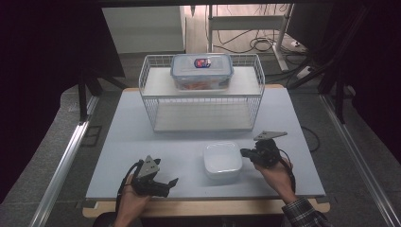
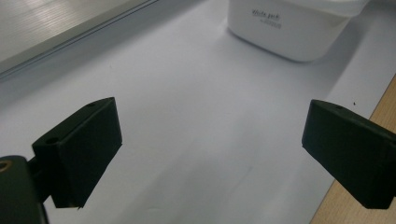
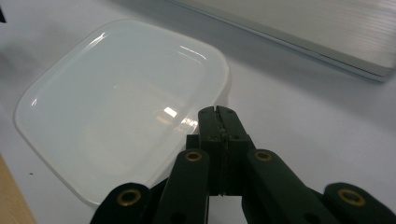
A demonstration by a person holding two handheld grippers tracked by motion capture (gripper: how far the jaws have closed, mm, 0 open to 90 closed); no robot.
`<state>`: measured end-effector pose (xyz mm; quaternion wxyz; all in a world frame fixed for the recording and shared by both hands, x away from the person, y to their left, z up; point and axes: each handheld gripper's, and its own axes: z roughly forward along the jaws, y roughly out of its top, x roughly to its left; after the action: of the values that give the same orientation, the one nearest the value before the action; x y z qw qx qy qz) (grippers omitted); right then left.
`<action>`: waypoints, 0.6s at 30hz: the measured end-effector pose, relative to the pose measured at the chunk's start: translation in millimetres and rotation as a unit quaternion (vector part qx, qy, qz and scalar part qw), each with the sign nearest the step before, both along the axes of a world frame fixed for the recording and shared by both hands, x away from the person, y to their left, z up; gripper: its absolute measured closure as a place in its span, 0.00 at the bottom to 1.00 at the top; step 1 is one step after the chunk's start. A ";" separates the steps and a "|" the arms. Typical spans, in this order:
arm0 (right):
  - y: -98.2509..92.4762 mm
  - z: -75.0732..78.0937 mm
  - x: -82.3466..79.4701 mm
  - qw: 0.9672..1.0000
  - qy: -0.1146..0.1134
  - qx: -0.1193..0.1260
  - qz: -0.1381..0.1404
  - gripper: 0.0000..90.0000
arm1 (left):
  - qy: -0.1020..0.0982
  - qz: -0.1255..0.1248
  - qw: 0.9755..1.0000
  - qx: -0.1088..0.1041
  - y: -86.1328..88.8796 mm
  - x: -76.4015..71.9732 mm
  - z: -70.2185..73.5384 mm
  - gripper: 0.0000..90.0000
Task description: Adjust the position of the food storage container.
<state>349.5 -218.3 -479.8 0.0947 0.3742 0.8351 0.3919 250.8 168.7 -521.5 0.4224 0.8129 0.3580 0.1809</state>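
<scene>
A white lidded container (image 1: 222, 161), set on the table (image 1: 283, 118) just in front of the wire rack (image 1: 202, 94), is approached by the right gripper (image 1: 244, 152), jaws pressed together and empty beside its right edge, while the wide-open left gripper (image 1: 174, 181) is held farther off.

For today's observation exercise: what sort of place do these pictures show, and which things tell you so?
Probably a lab recording bench, not a kitchen: a pale board on a table, loose cables on the floor, and a wire rack with a lidded container.

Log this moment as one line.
left gripper: open, empty | right gripper: shut, at white container edge | rack: lidded box on top
</scene>
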 end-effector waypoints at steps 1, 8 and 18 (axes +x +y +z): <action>6.4 -0.5 -0.9 1.000 0.005 0.002 0.007 1.00 | 0.000 0.000 1.000 0.001 -0.2 0.1 -0.1 0.05; 24.4 -1.4 -8.5 0.999 0.015 -0.005 0.034 1.00 | 0.003 0.000 1.000 -0.004 1.0 0.5 0.0 0.05; 39.0 -1.3 -16.4 0.998 0.012 -0.008 0.053 0.96 | 0.003 0.000 1.000 -0.003 1.0 0.8 0.2 0.05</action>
<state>333.2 -179.3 -481.1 0.0665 0.3337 0.8578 0.3852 251.6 169.7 -521.4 0.4239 0.8122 0.3594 0.1772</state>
